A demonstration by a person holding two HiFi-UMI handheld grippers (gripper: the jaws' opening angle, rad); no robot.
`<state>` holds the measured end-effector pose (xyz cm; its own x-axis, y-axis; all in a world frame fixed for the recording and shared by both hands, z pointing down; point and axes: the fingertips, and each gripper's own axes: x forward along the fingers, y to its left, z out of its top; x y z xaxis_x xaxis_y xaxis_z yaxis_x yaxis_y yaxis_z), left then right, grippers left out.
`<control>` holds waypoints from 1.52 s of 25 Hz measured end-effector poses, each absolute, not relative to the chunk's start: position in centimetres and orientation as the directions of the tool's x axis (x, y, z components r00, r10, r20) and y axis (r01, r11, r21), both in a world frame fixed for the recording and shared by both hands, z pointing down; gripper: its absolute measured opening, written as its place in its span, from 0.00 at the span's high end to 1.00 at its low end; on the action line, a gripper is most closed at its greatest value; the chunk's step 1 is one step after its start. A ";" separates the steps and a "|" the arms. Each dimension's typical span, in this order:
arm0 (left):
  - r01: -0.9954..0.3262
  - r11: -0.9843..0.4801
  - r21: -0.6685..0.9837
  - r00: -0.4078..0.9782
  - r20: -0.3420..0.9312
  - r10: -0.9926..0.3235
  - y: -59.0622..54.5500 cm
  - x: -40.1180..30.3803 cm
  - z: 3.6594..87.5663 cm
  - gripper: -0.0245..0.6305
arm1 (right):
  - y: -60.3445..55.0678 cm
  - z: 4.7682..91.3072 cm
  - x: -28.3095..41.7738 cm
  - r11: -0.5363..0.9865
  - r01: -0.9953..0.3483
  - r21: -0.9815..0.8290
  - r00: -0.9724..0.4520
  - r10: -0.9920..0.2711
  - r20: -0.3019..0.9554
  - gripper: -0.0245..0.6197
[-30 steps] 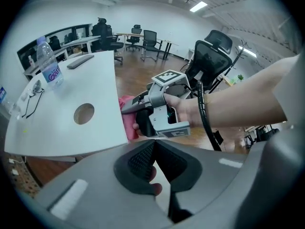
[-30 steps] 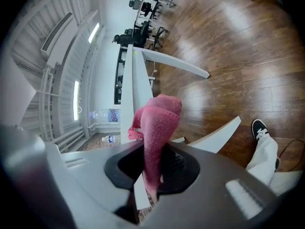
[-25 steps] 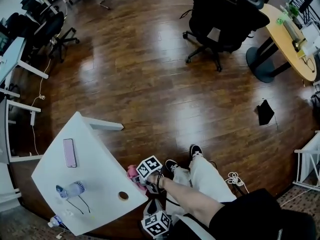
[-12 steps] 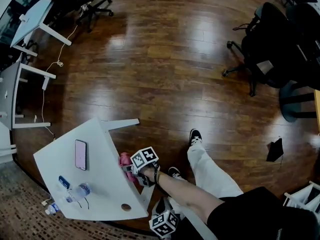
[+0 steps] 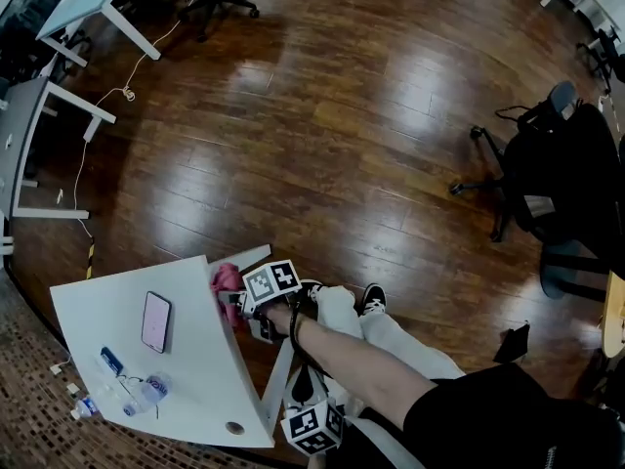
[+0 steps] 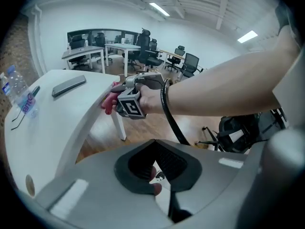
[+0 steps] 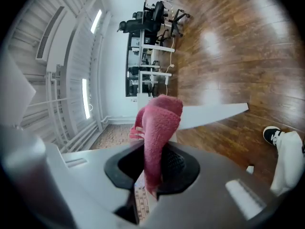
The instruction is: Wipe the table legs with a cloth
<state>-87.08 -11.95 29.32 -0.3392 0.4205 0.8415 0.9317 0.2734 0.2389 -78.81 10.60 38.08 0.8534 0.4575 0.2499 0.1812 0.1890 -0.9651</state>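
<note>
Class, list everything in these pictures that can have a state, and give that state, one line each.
Cloth, bunched, clamped in the right tongs, at the table's edge.
Right tongs, shut on the cloth.
Left tongs, shut, empty, held low beside the table.
Phone, lying flat on the tabletop.
Table, standing upright on its legs.

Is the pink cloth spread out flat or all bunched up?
Bunched up: the pink cloth is pinched in the right gripper, folded into a wad.
</note>
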 end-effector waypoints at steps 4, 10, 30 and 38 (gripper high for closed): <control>0.928 0.296 0.227 -0.339 0.845 0.415 -6.8 -86.8 31.1 0.97 | 14.5 37.5 -80.2 0.155 0.171 -0.973 0.855 0.468 0.225 0.89; 0.945 0.267 0.191 -0.284 0.883 0.374 -2.3 -85.4 34.5 0.97 | 16.5 40.8 -80.6 0.204 0.188 -0.961 0.852 0.452 0.263 0.89; 0.986 0.147 0.085 -0.136 0.911 0.389 3.1 -87.4 50.4 0.97 | 17.4 60.2 -81.3 0.337 0.201 -0.920 0.850 0.407 0.335 0.88; 0.997 0.015 0.077 -0.077 0.932 0.353 3.1 -86.5 57.3 0.97 | 16.5 70.6 -81.4 0.392 0.273 -0.879 0.852 0.325 0.410 0.88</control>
